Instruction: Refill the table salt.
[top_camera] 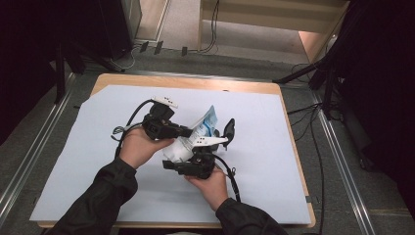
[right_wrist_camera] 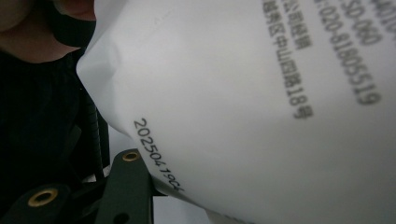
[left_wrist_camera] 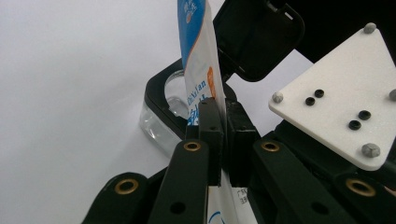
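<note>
White plastic pouch with blue top and printed text: held above the middle of the light blue table sheet. Left gripper is clamped on its thin edge; right gripper is closed around its white body. Clear, black-rimmed container with open lid: just behind.

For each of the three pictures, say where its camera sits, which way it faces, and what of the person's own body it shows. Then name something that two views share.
High view: above the person's side, facing forward and down on the table; forearms, both hands, left gripper.
Left gripper view: rides that gripper, looks along its jaws shut on the white-and-blue pouch, clear black-lidded container behind.
Right gripper view: rides the right gripper, facing the pouch's printed white side close up; one jaw shows.
Shared: the pouch, in all three.
</note>
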